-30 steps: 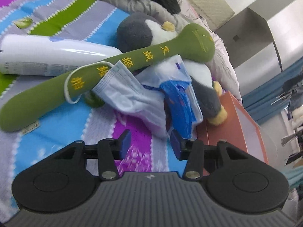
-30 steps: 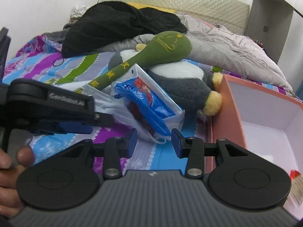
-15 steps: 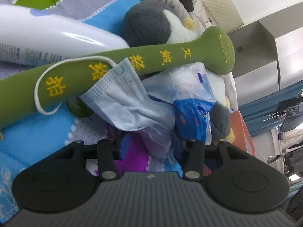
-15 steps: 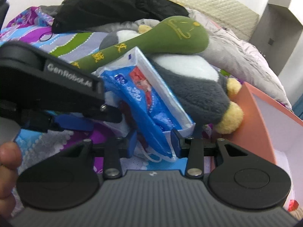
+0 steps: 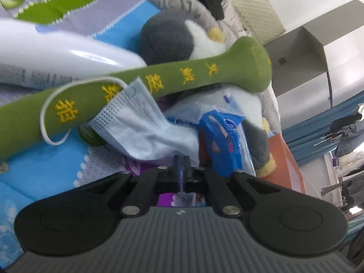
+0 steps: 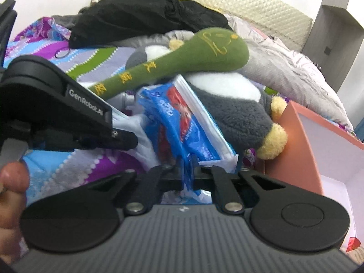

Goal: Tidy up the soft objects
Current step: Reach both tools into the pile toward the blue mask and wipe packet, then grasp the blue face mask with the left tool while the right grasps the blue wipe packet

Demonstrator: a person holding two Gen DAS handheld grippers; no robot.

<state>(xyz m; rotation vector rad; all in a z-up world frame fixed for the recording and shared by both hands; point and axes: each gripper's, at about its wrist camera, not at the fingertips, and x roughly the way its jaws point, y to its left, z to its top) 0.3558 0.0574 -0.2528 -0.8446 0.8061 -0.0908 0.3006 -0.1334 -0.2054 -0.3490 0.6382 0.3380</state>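
Observation:
A light blue face mask [image 5: 141, 127] hangs off a green plush stick [image 5: 159, 84] with yellow characters. My left gripper [image 5: 181, 163] is closing tight on the mask's lower edge, pads pressed on the fabric. A blue plastic packet [image 6: 177, 118] leans against a grey and white penguin plush [image 6: 234, 113], under the stick's head [image 6: 216, 50]. My right gripper [image 6: 187, 162] is closing on the packet's bottom corner, with blue film pinched between its fingers. In the right wrist view the left gripper [image 6: 132, 142] reaches in from the left onto the mask [image 6: 136, 122].
A white bottle [image 5: 56, 61] lies behind the stick on the striped bedspread [image 5: 34, 175]. An open orange box [image 6: 295, 136] with a white inside stands to the right. Black clothing [image 6: 136, 18] and a grey duvet [image 6: 284, 68] lie further back. A thumb [image 6: 13, 177] shows at the left edge.
Both grippers moved in closer to the pile and went from open to shut, the left one onto the mask's edge and the right one onto the blue packet.

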